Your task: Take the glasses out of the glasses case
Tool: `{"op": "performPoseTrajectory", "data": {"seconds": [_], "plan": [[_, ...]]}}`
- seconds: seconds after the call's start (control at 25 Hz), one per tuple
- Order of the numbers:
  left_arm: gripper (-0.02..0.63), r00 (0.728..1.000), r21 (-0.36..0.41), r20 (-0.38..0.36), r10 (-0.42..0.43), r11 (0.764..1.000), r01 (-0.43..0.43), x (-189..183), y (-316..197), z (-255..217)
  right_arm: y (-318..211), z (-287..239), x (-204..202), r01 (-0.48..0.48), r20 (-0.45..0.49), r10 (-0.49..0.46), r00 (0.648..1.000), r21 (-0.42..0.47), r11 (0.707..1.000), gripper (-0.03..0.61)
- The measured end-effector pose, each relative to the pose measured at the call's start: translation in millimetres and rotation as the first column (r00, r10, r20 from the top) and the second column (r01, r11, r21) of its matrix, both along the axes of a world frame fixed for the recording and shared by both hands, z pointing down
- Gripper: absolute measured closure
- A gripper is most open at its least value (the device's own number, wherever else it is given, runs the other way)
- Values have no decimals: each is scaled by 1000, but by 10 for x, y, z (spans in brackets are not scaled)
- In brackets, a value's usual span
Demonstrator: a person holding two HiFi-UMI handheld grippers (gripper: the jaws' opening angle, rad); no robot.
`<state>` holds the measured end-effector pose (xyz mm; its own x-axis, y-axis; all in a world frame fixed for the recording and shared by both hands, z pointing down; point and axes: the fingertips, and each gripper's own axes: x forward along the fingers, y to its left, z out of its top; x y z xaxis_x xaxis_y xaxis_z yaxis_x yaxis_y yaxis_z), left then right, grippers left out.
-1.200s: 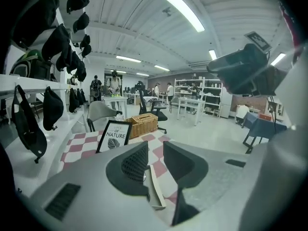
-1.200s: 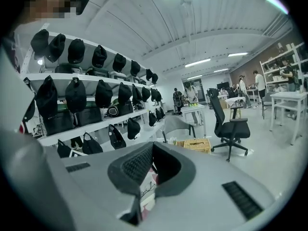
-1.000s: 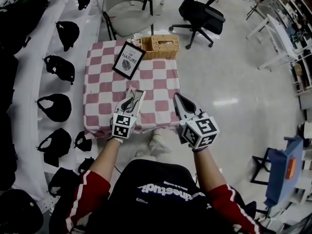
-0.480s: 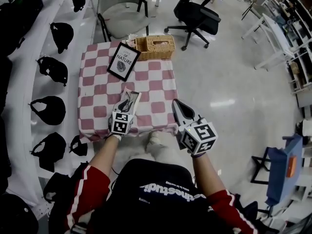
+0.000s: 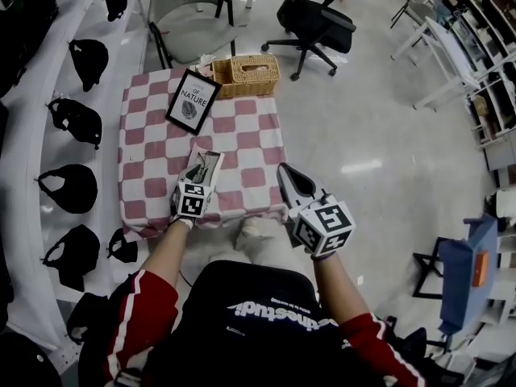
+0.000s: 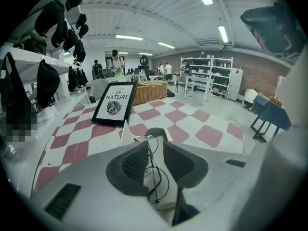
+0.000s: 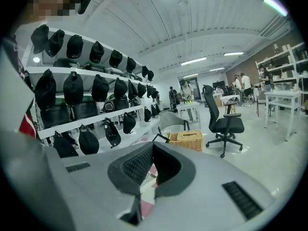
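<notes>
The white glasses case point(image 5: 206, 160) lies open near the front edge of the checkered table point(image 5: 246, 135). Thin wire-rimmed glasses point(image 6: 150, 163) rest over the case point(image 6: 126, 134). My left gripper point(image 5: 201, 176) reaches into the case. Its jaws stand a narrow gap apart in the left gripper view point(image 6: 155, 142). The glasses' wire runs between them, against the left pad. My right gripper point(image 5: 284, 172) hovers off the table's front right corner, above the floor. Its jaws meet with nothing between them point(image 7: 153, 146).
A framed "Nature" picture point(image 5: 193, 101) leans at the back of the table beside a wicker basket point(image 5: 246, 69). A grey chair point(image 5: 185, 6) and a black office chair point(image 5: 318, 14) stand behind. Shelves of black caps point(image 5: 72, 119) run along the left.
The head view has shifted, so the table sits further left and up. The left gripper stays at the case and the right gripper stays beside the table corner.
</notes>
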<state>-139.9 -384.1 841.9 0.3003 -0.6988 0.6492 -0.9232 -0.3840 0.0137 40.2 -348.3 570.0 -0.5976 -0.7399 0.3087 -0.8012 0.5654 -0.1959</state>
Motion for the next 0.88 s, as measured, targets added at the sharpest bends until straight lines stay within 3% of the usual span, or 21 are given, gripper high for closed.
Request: {"op": "performPoseTrajectory", "data": {"seconds": [0.88], "plan": [[548,986,-78,162,-35,996,49,-245,-67,295,-103,133,18,-11,5,11,1000,-44,999,574]]}}
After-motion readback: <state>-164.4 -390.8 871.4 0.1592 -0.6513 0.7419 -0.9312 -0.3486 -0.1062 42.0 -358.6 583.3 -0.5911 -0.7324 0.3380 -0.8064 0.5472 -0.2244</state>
